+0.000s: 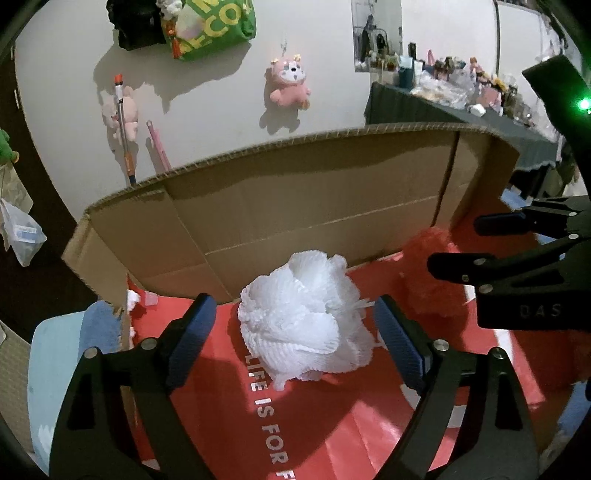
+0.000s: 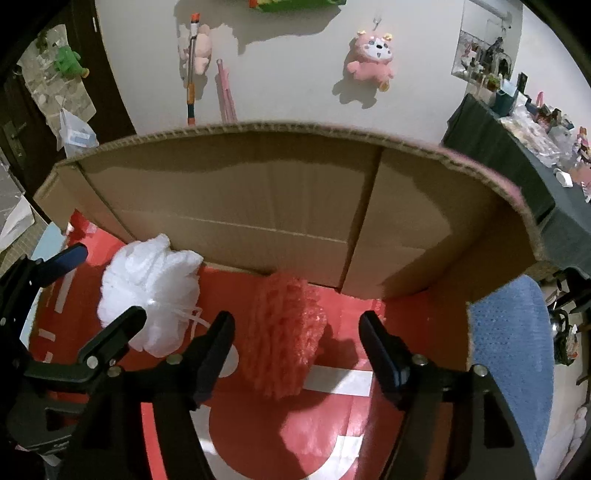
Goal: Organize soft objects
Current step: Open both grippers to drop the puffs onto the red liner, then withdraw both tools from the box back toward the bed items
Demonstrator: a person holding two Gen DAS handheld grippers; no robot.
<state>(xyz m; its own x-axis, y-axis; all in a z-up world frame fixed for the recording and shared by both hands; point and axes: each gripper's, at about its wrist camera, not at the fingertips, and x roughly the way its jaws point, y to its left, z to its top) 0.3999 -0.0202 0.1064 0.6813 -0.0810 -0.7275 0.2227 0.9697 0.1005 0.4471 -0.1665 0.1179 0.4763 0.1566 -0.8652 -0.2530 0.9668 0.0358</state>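
Observation:
A white mesh bath pouf (image 1: 306, 321) lies on the red printed sheet (image 1: 295, 424) lining the floor of an open cardboard box (image 1: 295, 206). My left gripper (image 1: 294, 306) stands open around it, with a gap between each blue pad and the pouf. To its right a red mesh pouf (image 2: 284, 332) rests on the same sheet near the box's back wall (image 2: 240, 192). My right gripper (image 2: 297, 321) is open astride the red pouf without pressing on it. The white pouf (image 2: 151, 291) and my left gripper (image 2: 99, 288) also show in the right wrist view, and my right gripper (image 1: 461, 242) in the left wrist view.
A blue knitted cloth (image 2: 509, 350) lies outside the box's right side, and a pale blue surface (image 1: 55, 350) lies to its left. On the wall behind hang a pink plush toy (image 1: 290, 85) and a green bag (image 1: 214, 26). A cluttered dark-clothed table (image 1: 443, 110) stands far right.

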